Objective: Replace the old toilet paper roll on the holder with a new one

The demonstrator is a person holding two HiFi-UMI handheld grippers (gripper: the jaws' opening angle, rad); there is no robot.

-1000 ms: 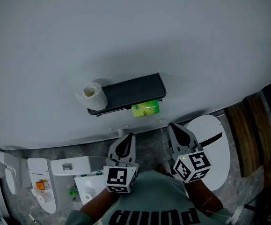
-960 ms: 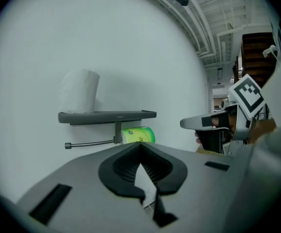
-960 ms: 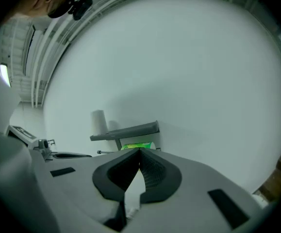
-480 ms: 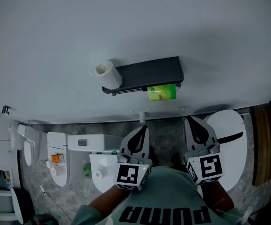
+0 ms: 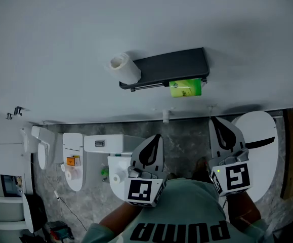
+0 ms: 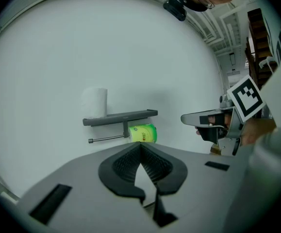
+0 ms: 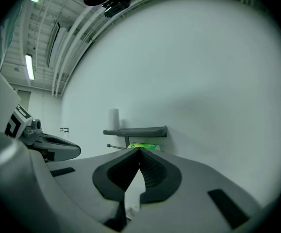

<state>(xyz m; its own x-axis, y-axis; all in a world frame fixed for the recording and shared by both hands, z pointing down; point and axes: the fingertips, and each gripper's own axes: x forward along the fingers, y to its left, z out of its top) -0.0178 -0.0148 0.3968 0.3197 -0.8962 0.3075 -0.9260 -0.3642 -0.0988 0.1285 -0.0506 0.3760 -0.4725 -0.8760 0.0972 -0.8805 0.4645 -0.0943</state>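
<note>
Both claws are clenched and empty. Left claw (image 5: 156,139) and right claw (image 5: 218,126) each have tips together with nothing between them. Both sit well back from the wall.

The holder (image 5: 171,66) is ahead of and above both claws. The green-wrapped roll (image 5: 185,88) hangs under its shelf at the right end of the bar (image 6: 106,139), almost dead ahead of each claw. I can't tell how it's mounted. The white roll (image 5: 125,68) stands upright on the shelf's left end, up and to the left of both claws.

My read is that you're on approach and the swap hasn't started. I'd guess green comes off and white goes on.

- Open one claw before you close in.
- Grip the green roll across its body.
- Draw it along the bar axis toward the free left end, without levering down.
- Keep the other claw off the white roll. It looks loose near the edge, so a knock would likely topple it.
</note>
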